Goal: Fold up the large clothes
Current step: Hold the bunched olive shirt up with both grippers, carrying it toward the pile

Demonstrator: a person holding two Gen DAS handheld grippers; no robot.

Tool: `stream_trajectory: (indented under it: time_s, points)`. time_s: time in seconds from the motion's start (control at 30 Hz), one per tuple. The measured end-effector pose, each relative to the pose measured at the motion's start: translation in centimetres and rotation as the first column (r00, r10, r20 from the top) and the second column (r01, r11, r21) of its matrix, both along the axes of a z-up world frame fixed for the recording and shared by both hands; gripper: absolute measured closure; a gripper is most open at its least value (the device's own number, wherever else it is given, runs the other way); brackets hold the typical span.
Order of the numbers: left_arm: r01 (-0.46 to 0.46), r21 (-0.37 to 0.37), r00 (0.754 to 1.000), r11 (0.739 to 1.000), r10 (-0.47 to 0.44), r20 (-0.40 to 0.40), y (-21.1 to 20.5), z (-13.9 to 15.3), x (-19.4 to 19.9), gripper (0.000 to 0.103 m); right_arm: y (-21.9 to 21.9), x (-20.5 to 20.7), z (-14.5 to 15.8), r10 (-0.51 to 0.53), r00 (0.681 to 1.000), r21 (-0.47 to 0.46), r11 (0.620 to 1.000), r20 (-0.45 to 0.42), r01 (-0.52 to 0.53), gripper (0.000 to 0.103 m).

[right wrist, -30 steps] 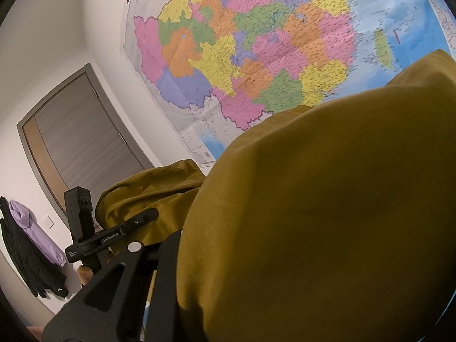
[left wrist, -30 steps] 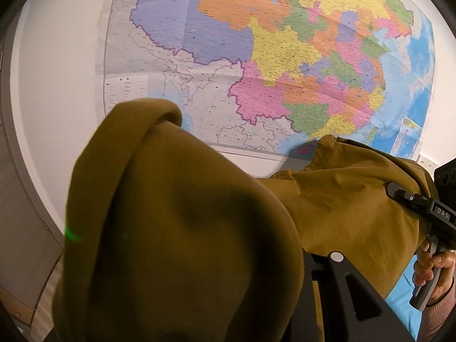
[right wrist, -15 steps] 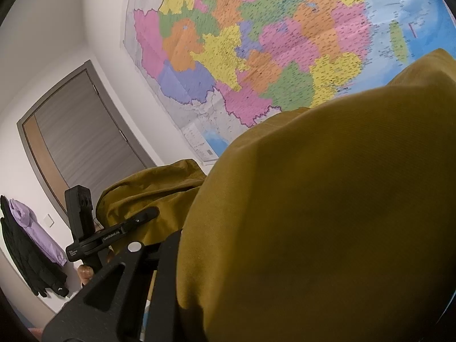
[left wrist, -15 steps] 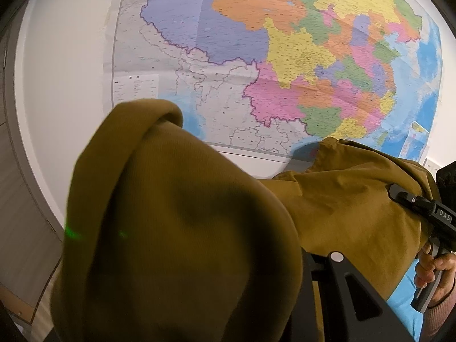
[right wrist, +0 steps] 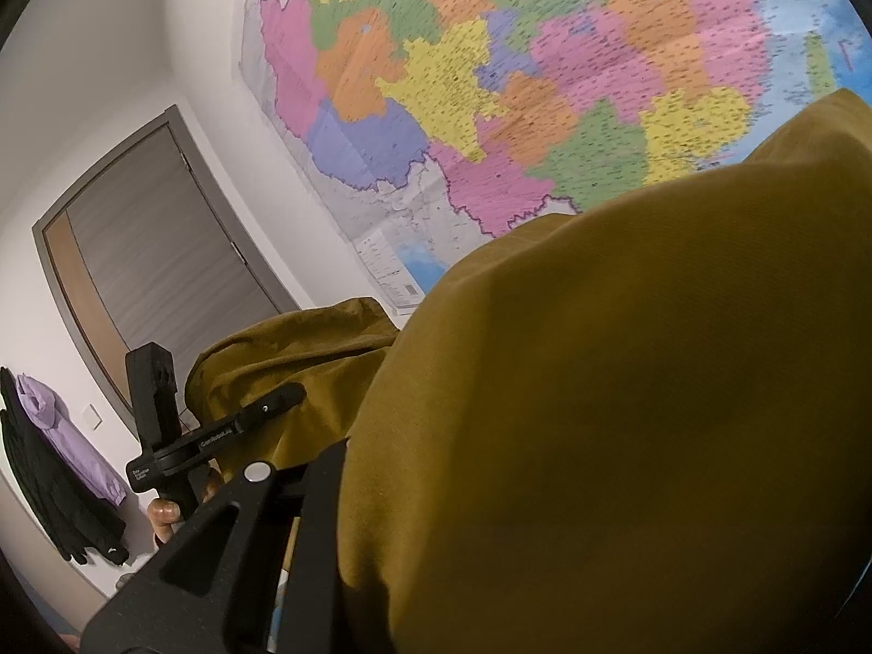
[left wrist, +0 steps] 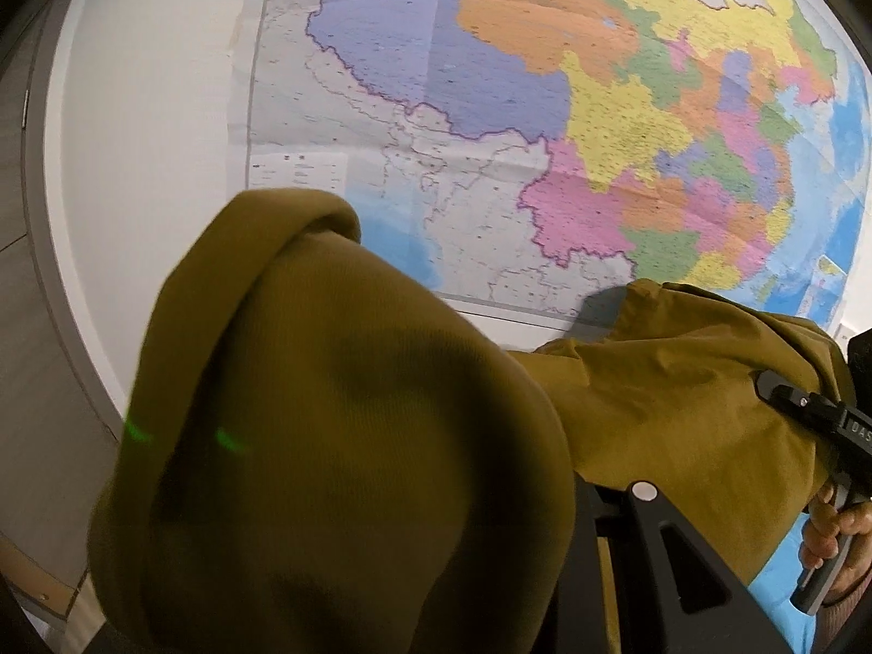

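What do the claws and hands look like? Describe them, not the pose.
Both claws are black, angular plastic. The left claw carries white lettering and a tall black box on top. The right claw has white letters too. Each near finger plate shows a triangular cutout and a silver screw. A ribbed brownish sleeve shows at the right hand.

It looks like a room in a home. A large coloured wall map [left wrist: 545,125] hangs on a white wall [left wrist: 147,136], a grey door [right wrist: 158,272] stands at the left, and a purple garment [right wrist: 65,436] and dark clothes [right wrist: 49,490] hang beside it.
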State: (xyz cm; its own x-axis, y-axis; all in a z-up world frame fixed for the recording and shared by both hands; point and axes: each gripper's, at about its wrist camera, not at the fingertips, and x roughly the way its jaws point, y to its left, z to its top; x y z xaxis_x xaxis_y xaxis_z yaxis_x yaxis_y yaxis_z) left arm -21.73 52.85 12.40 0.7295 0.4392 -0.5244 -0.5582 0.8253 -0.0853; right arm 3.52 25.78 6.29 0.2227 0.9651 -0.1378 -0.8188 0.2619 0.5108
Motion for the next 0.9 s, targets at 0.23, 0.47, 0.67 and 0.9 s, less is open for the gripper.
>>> stream_trajectory:
  time_s: [0.23, 0.47, 0.67, 0.9]
  points:
    - [-0.023, 0.018, 1.000, 1.000, 0.023, -0.018, 1.4, -0.1, 0.8, 0.076, 1.3, 0.3, -0.3, -0.008, 1.000, -0.012, 1.000, 0.007, 0.008, 0.086]
    - [-0.046, 0.044, 0.998, 0.998, 0.048, -0.047, 2.1, -0.5, 2.3, 0.076, 2.3, 1.1, -1.1, -0.032, 0.999, -0.022, 0.999, 0.007, 0.032, 0.086]
    - [-0.081, 0.078, 0.993, 0.994, 0.087, -0.075, 3.3, -1.2, 4.0, 0.076, 3.5, 1.3, -1.8, -0.058, 0.998, -0.036, 0.998, 0.034, 0.059, 0.086]
    - [-0.102, 0.071, 0.987, 0.992, 0.110, -0.119, 4.7, -3.4, 5.4, 0.076, 4.9, 1.4, -3.1, -0.066, 0.995, -0.051, 0.996, 0.073, 0.069, 0.086]
